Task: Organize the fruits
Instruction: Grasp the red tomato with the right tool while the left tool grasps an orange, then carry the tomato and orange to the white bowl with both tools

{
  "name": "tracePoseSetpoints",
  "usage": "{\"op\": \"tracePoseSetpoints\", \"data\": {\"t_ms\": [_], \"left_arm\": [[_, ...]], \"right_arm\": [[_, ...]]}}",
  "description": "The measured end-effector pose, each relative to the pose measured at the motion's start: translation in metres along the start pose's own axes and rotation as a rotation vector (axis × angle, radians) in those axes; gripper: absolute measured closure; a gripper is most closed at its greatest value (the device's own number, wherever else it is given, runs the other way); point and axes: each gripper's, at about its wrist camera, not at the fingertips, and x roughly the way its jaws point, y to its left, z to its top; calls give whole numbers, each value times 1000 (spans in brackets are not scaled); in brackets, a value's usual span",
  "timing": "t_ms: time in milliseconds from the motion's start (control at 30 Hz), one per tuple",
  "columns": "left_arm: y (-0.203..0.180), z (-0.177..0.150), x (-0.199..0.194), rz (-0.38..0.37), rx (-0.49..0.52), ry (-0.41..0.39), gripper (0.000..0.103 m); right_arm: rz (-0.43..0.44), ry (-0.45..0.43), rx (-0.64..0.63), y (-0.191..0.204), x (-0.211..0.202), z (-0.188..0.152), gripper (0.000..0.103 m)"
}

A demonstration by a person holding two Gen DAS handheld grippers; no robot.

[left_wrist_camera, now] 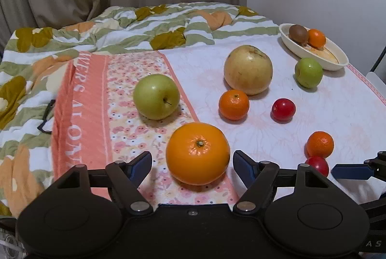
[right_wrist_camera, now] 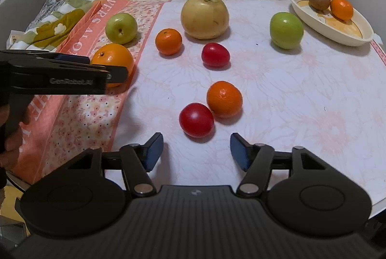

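Floral cloth (right_wrist_camera: 277, 94), both fingers spread, large orange (left_wrist_camera: 197, 153) between left, mandarin (right_wrist_camera: 224, 99) crowding tomato (right_wrist_camera: 196, 119)

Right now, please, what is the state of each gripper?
Left gripper: open, pads either side of the large round orange, not pressing.
Right gripper: open, holding nothing; small red round fruit just ahead.

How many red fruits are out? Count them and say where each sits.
2. One red fruit lies mid-cloth, in front of the big yellowish fruit; the other red fruit touches a small orange nearest the right tongs.
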Motion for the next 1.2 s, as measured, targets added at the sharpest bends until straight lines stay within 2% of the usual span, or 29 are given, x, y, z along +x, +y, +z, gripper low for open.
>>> {"op": "tracePoseSetpoints", "data": {"t_ms": [33, 133, 300, 400, 700, 767, 833, 1200], "left_arm": [[0, 0, 2, -4, 1, 4, 26], [1, 1, 6, -27, -6, 13, 38], [0, -1, 5, -28, -1, 6, 39], [1, -5, 1, -13, -4, 2, 39], [3, -17, -13, 14, -37, -8, 39], [3, -20, -17, 20, -43, -16, 39], [3, -22, -23, 22, -48, -22, 39], [-14, -17, -64, 25, -60, -84, 39]], "right_arm": [[-2, -1, -5, 1, 0, 0, 31], [-6, -3, -14, 4, 1, 1, 34], [-13, -12, -9, 5, 3, 4, 41], [-14, -16, -22, 6, 5, 5, 49], [-17, -38, -37, 8, 7, 10, 49], [-20, -40, -54, 9, 7, 11, 56], [-11, -44, -57, 9, 6, 12, 56], [-5, -101, -78, 8, -29, 18, 56]]}}
